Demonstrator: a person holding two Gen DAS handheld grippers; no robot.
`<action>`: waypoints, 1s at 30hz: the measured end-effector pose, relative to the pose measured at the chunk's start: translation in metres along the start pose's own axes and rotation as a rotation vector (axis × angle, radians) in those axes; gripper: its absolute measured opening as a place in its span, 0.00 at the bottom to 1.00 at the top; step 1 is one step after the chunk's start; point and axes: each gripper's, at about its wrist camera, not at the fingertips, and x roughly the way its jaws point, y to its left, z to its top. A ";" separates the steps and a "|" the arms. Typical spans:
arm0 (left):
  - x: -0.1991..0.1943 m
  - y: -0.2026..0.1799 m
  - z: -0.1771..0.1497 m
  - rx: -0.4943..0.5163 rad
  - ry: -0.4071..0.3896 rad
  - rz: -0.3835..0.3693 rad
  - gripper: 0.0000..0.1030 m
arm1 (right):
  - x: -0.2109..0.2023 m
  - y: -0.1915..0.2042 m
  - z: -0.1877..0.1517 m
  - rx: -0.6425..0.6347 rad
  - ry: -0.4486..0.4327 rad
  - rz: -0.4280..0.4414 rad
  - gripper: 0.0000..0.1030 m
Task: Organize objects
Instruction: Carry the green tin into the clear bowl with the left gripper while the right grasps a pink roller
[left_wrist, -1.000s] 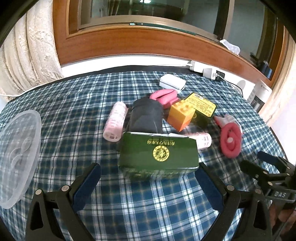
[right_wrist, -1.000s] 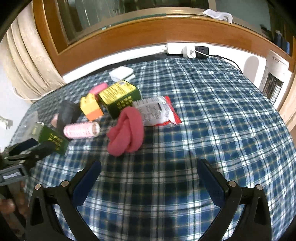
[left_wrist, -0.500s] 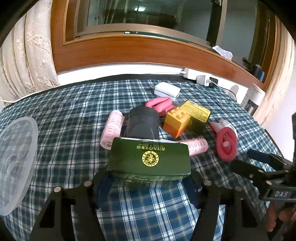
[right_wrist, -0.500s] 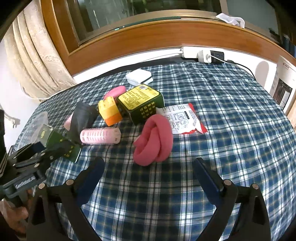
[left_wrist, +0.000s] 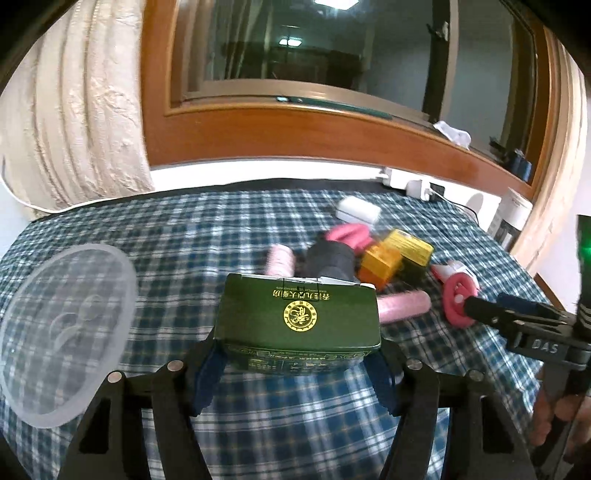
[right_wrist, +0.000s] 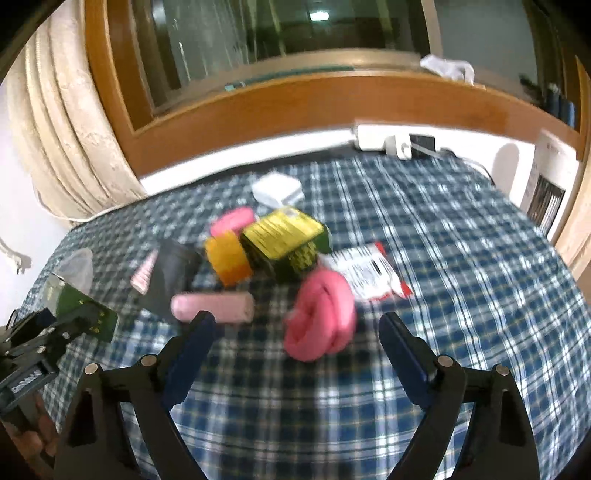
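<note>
My left gripper (left_wrist: 297, 357) is shut on a flat green box (left_wrist: 299, 317) with a gold emblem and holds it just above the checked tablecloth (left_wrist: 207, 236). Behind the box lie a black pouch (left_wrist: 332, 260), two pink hair rollers (left_wrist: 402, 304), an orange block (left_wrist: 380, 264) and a dark green carton with a yellow label (right_wrist: 284, 240). My right gripper (right_wrist: 295, 325) is open, its fingers on either side of a pink knotted cloth (right_wrist: 321, 314) and a little short of it. The view is blurred.
A clear plastic lid (left_wrist: 62, 332) lies at the table's left. A white-and-red packet (right_wrist: 369, 275) sits right of the pink cloth, with a small white case (right_wrist: 277, 190) further back. A power strip (right_wrist: 391, 138) and a window frame stand behind, and a curtain hangs at the left.
My left gripper has shut on the green box and raised it off the cloth. My right gripper has moved forward, so the pink knotted cloth now lies nearly between its fingers.
</note>
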 end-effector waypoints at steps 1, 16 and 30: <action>-0.001 0.004 0.001 -0.005 -0.005 0.009 0.68 | -0.001 0.004 0.001 -0.006 -0.006 0.009 0.88; -0.023 0.059 0.007 -0.048 -0.079 0.123 0.68 | 0.060 0.065 0.006 -0.107 0.102 0.027 0.88; -0.021 0.139 0.008 -0.099 -0.082 0.316 0.68 | 0.076 0.069 0.003 -0.089 0.140 -0.004 0.75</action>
